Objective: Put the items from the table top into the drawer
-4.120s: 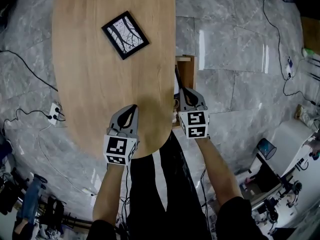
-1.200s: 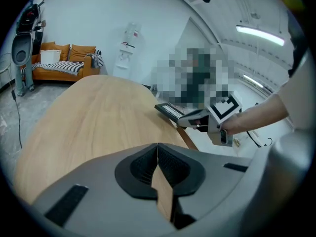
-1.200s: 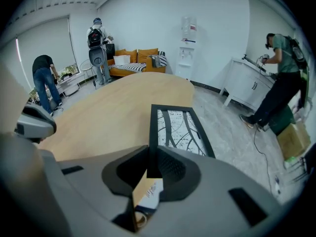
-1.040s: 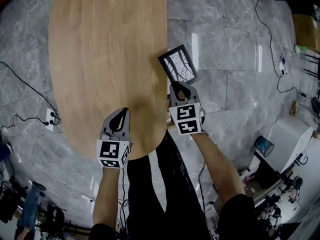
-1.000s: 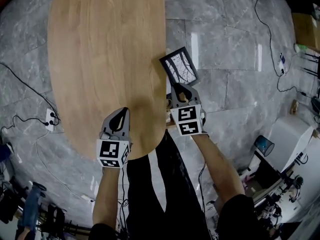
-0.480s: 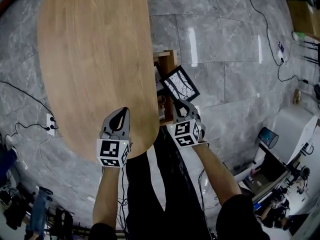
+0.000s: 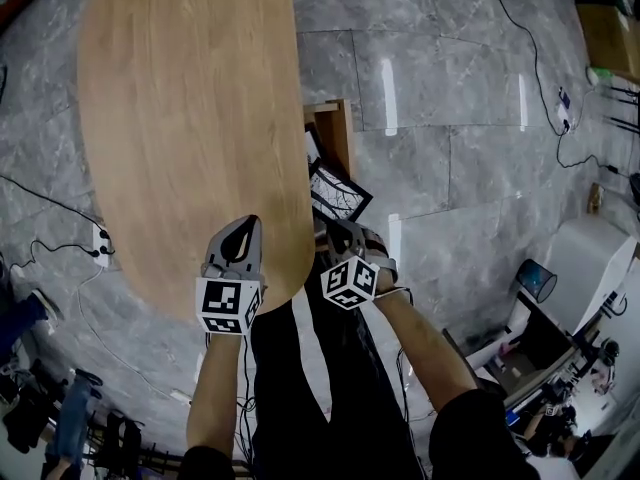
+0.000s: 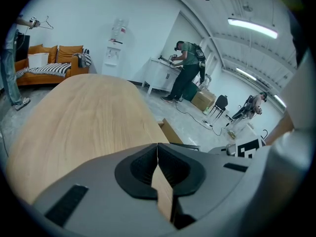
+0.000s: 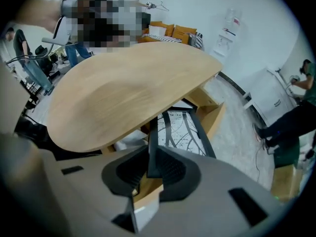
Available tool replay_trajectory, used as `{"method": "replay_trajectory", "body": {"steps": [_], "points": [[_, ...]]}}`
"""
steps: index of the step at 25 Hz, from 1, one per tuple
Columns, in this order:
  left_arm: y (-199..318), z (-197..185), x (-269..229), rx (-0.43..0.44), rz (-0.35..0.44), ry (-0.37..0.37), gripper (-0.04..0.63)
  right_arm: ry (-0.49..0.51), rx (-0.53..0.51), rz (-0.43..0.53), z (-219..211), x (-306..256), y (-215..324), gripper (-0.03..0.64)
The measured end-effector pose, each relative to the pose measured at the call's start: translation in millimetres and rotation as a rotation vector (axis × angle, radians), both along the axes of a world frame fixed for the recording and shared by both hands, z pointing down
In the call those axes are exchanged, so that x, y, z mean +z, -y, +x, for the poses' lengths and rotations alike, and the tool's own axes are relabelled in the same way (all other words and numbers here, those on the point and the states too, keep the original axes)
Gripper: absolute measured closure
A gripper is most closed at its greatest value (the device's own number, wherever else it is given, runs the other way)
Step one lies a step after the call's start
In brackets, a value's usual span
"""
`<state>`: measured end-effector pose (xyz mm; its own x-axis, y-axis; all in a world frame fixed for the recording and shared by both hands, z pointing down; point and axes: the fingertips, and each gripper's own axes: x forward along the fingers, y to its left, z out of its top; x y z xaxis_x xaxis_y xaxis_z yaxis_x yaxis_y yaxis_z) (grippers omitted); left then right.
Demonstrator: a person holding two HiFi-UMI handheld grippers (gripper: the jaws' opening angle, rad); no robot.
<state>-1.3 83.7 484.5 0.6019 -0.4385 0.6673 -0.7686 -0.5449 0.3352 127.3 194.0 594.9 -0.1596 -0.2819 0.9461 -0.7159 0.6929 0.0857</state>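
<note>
A black-framed picture [image 7: 335,192] [image 9: 185,129] with a branch pattern hangs tilted over the open wooden drawer [image 7: 338,128] beside the oval wooden table [image 7: 190,98]. My right gripper [image 7: 340,233] [image 9: 152,158] is shut on the frame's near edge, just off the table's right rim. The drawer [image 9: 213,107] lies under the tabletop, with something pale inside it. My left gripper [image 7: 238,238] [image 8: 158,163] rests shut over the near end of the table, nothing between its jaws.
Grey marble floor [image 7: 460,118] surrounds the table, with cables [image 7: 50,128] on it. A person in green [image 8: 186,65] works at a white counter at the back. An orange sofa [image 8: 47,58] stands far left. Equipment clutters the lower right [image 7: 560,348].
My right gripper has carried the picture from beside the table's edge down toward me, over the open drawer, rolling the frame. The left gripper has stayed over the table's near end.
</note>
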Motion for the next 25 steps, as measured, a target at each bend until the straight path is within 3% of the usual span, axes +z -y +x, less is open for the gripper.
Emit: {"method": "replay_trajectory", "body": {"steps": [7, 12, 17, 21, 25], "points": [[-6.8, -4.4, -0.9, -0.04, -0.002, 0.01, 0.581, 0.086, -0.129, -0.059, -24.9, 18.3, 11.5, 0.551], [-16.8, -7.3, 1.8, -0.067, -0.015, 0.019, 0.581, 0.085, -0.137, -0.079, -23.2, 27.5, 16.9, 0.546], [-20.1, -4.7, -4.6, -0.09, -0.013, 0.023, 0.581, 0.088, -0.141, -0.024, -17.5, 18.0, 15.8, 0.514], [-19.0, 1.2, -21.4, -0.1, 0.008, 0.026, 0.581, 0.086, -0.102, 0.0, -6.3, 1.5, 10.1, 0.512], [-24.3, 7.1, -50.6, -0.108, 0.03, 0.028, 0.581, 0.155, 0.039, 0.0, 4.0, -37.8, 3.3, 0.586]]}}
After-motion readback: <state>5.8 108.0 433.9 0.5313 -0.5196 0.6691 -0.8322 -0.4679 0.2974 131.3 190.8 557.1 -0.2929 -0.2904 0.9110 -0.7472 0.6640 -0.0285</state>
